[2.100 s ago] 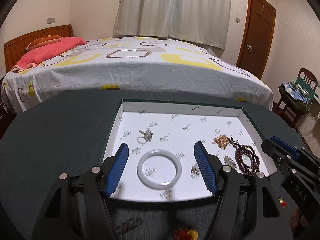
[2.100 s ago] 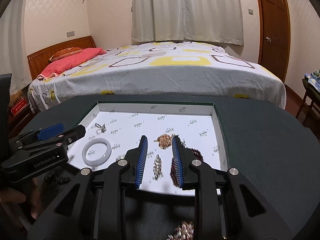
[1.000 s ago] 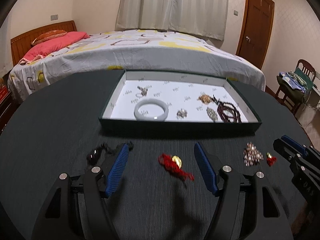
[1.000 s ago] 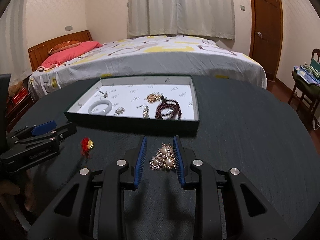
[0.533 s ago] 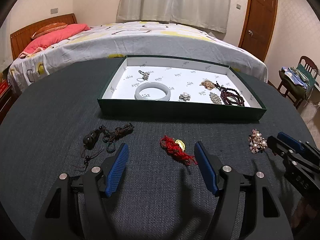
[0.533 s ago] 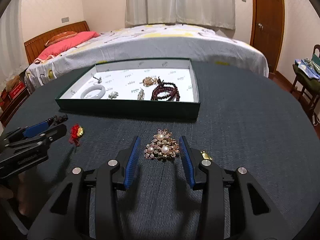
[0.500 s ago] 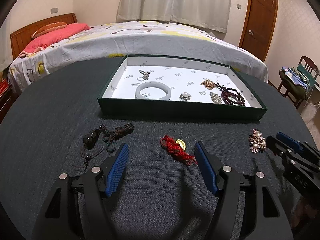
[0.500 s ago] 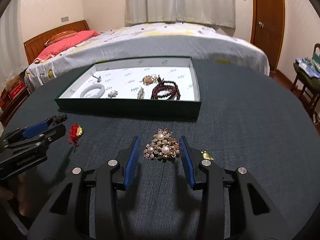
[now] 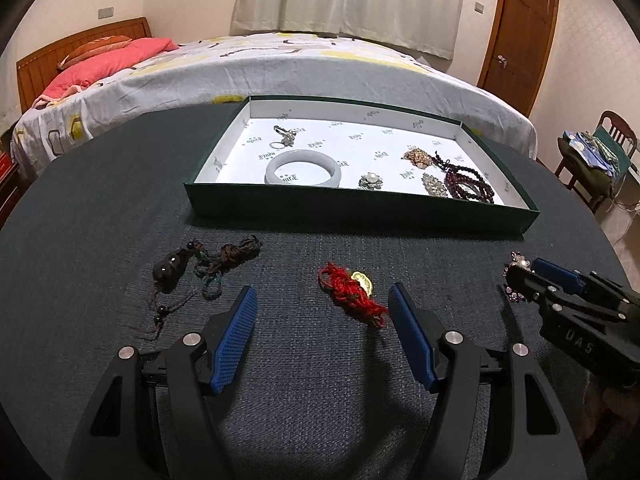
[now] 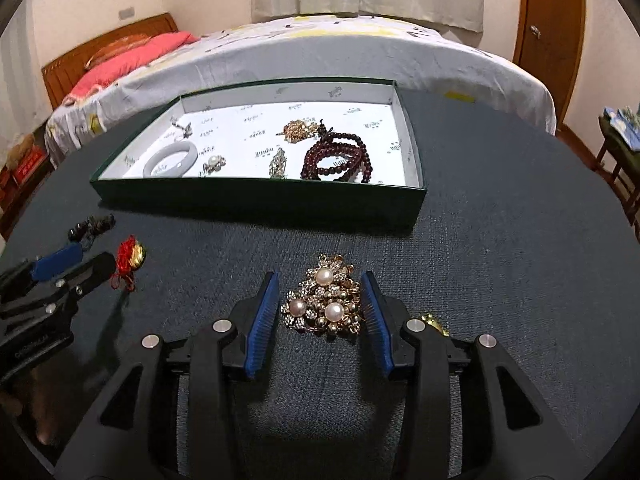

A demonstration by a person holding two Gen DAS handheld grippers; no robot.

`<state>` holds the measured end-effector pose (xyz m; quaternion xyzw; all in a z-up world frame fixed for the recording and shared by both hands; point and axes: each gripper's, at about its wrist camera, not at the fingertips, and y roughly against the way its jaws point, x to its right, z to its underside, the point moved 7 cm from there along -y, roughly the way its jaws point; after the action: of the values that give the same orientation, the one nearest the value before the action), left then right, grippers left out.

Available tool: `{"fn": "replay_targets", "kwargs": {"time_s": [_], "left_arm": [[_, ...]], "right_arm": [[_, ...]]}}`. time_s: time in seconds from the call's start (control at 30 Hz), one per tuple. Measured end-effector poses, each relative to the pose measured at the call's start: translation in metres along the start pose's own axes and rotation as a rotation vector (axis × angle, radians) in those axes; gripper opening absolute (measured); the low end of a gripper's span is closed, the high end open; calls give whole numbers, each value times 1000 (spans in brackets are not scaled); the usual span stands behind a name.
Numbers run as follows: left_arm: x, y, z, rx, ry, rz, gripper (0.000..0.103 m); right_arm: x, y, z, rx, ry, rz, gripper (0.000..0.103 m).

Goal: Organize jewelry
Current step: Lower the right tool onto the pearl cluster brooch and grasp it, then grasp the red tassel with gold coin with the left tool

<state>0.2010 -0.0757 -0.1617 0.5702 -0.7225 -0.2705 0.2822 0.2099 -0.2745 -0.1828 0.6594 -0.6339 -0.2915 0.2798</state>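
A gold brooch with pearls (image 10: 324,306) lies on the dark table between the blue pads of my right gripper (image 10: 320,276), whose jaws stand apart around it, not pressing. In the left wrist view my left gripper (image 9: 322,292) is open just above the table, with a red cord with a gold charm (image 9: 352,288) lying between its fingers, close to the right one. A dark cord necklace with a bead (image 9: 200,266) lies left of it. Behind stands the green box (image 9: 360,204) holding a white bangle (image 9: 303,166), dark red beads (image 9: 466,184) and several small pieces.
A small gold piece (image 10: 432,320) lies by my right gripper's right finger. The right gripper (image 9: 526,270) shows at the right edge of the left wrist view. A bed (image 9: 280,68) stands beyond the round table, and a chair with clothes (image 9: 596,160) to the right.
Both grippers have drawn back from over the box to the near table. The right gripper's jaws have widened and sunk around the pearl brooch. The left gripper has stayed open.
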Motion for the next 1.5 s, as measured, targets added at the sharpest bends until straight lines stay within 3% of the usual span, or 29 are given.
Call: {"fn": "replay_targets", "kwargs": {"time_s": [0.17, 0.23, 0.53, 1.0, 1.17, 1.5], "left_arm": [[5, -3, 0, -8, -6, 11, 66], [8, -5, 0, -14, -12, 15, 66], [16, -12, 1, -36, -38, 21, 64], [18, -18, 1, -65, -57, 39, 25], [16, -16, 3, -67, -54, 57, 16], [14, -15, 4, -67, -29, 102, 11]], "right_arm": [[-3, 4, 5, -1, 20, 5, 29], [-2, 7, 6, 8, 8, -6, 18], [-1, 14, 9, 18, -18, -44, 18], [2, 16, 9, 26, -47, -75, 18], [4, 15, 10, 25, -59, -81, 18], [3, 16, 10, 30, -59, -83, 18]]}}
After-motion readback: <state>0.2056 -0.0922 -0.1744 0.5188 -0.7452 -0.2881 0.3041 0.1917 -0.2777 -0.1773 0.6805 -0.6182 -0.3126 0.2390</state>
